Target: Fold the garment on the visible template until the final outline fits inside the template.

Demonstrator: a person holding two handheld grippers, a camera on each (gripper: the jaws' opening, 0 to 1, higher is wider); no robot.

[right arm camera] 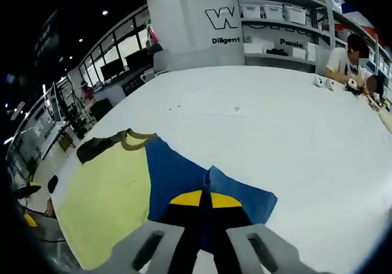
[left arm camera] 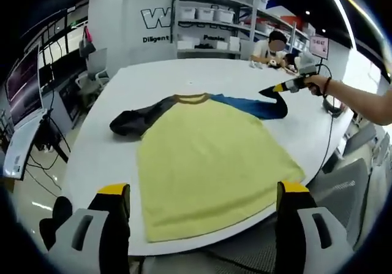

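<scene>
- White table [left arm camera: 153,84] spreads across both views, its bare top serving as the folding surface; I can make out no template outline on it.
- Yellow garment [left arm camera: 208,157] lies flat in the centre of the left gripper view, collar toward the top, dark sleeve [left arm camera: 138,121] at left, blue sleeve [left arm camera: 257,105] at right.
- Left gripper [left arm camera: 202,216] hangs released at the bottom of its view, jaws wide apart below the hem, probably waiting its turn.
- Right gripper [right arm camera: 205,201] is clenched on the blue sleeve's end, low in its own view, apparently to draw it inward over the body.
</scene>
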